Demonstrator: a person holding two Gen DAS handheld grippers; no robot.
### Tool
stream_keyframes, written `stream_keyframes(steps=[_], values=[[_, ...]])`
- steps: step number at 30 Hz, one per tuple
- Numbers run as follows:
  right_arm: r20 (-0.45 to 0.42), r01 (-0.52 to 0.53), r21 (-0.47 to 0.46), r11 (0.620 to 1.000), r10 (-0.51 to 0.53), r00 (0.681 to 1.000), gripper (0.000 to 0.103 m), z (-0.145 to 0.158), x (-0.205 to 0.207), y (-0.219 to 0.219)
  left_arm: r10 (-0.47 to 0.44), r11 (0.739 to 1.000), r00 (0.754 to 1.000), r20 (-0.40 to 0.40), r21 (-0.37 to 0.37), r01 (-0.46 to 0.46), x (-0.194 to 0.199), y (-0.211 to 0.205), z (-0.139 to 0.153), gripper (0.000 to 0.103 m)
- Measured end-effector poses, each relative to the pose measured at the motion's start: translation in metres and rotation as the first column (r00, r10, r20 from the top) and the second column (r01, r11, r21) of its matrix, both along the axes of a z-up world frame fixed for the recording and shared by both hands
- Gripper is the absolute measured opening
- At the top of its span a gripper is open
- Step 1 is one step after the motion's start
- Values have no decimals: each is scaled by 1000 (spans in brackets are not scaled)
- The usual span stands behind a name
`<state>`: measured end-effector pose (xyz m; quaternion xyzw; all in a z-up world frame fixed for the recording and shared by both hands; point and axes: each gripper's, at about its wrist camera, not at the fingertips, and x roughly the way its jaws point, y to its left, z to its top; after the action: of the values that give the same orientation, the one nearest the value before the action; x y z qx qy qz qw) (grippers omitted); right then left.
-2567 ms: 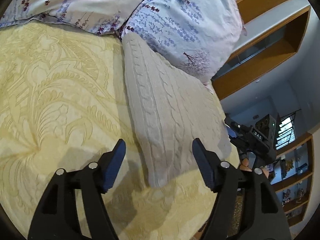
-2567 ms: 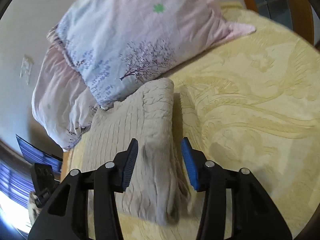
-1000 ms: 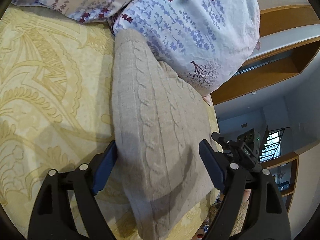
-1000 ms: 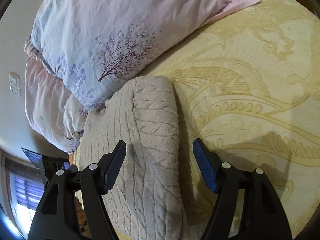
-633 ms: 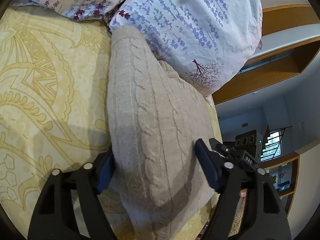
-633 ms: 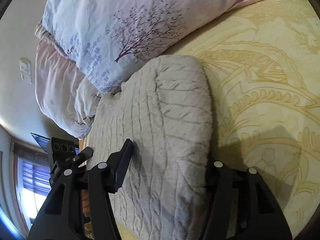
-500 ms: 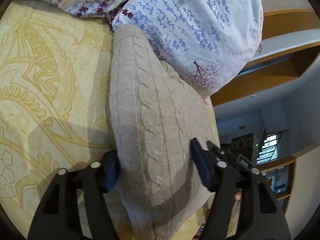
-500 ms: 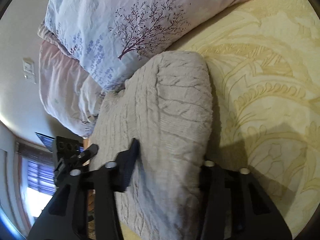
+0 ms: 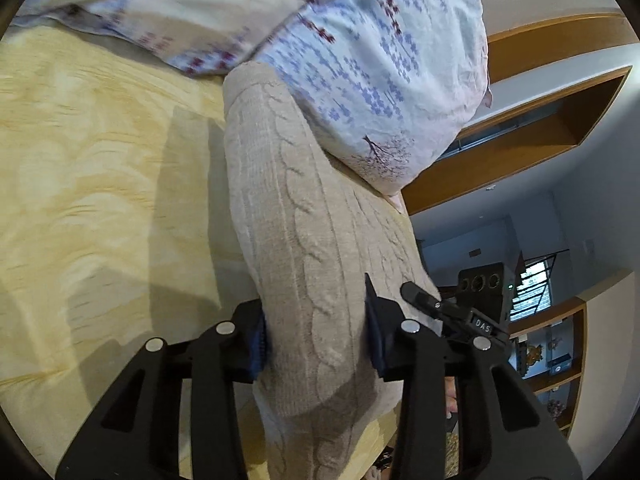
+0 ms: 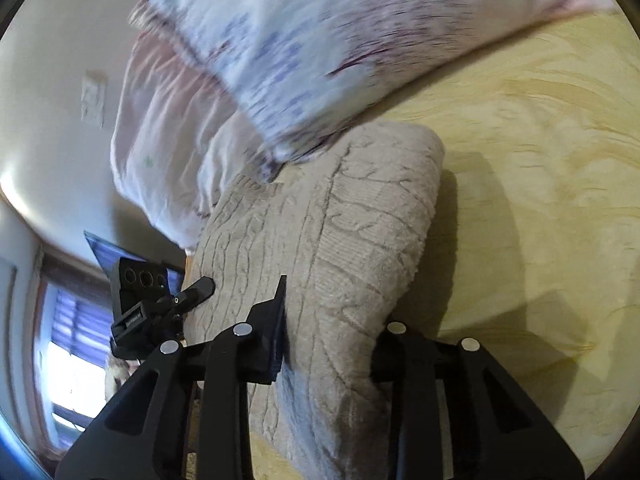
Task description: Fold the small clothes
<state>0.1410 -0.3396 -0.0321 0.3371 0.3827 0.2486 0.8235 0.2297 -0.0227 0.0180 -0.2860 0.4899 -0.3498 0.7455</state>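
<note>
item: folded beige cable-knit sweater [image 9: 304, 248] at the bed's [image 9: 88, 184] edge, against the floral pillow [image 9: 380, 92] | left gripper [image 9: 316, 344] and right gripper [image 10: 328, 340]: fingers just closing, clamped on the near ends | why: likely to lift both ends evenly, keeping the fold

I am reading just one clear marking: the white letters "DAS" are showing on a small black plate on the right gripper [image 9: 478, 322], which is sitting just to the right of the folded beige sweater [image 9: 304, 240] in the left wrist view. In the right wrist view I am seeing a similar pale label on the black body of the left gripper [image 10: 138, 316], just left of the sweater, but it is blurring too much for me to make out the letters. The pillow behind the sweater is carrying only printed flowers and trees, and I am finding no words on it
</note>
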Motion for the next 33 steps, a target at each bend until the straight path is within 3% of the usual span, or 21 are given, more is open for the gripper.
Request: stream_keyframes(steps=[5,10,12,15,18,20,24,27,31,33], values=[[75,-56,-76,996,62,995,27,18,8,45,52,998,998,46,36,-54,-5,36,16,39],[199,-26,-151,988,56,978,27,35,10,79,103,994,991,85,29,-106,1,76,29,39],[177,-35,-171,985,65,982,27,28,19,90,124,991,990,67,39,-127,6,88,23,40],[53,-36,-218,975,49,997,29,-3,41,104,180,978,983,-27,111,-176,20,103,-10,43],[22,-36,-120,992,39,999,35,-12,44,95,201,980,976,-79,30,-199,20,116,-28,47],[11,-34,-104,994,35,999,38,-11,43,91,211,977,975,-76,33,-209,19,118,-25,49],[35,7,-74,997,-4,999,39,-1,35,76,243,965,970,7,103,-242,10,120,-3,51],[23,34,-33,999,-34,999,40,0,39,66,261,950,956,136,142,-280,-10,123,21,57],[1,42,2,999,-42,999,40,-3,51,64,174,946,938,301,212,-244,-34,95,49,66],[-13,52,20,998,-52,999,40,-5,58,65,123,946,934,334,246,-212,-41,80,54,69]])
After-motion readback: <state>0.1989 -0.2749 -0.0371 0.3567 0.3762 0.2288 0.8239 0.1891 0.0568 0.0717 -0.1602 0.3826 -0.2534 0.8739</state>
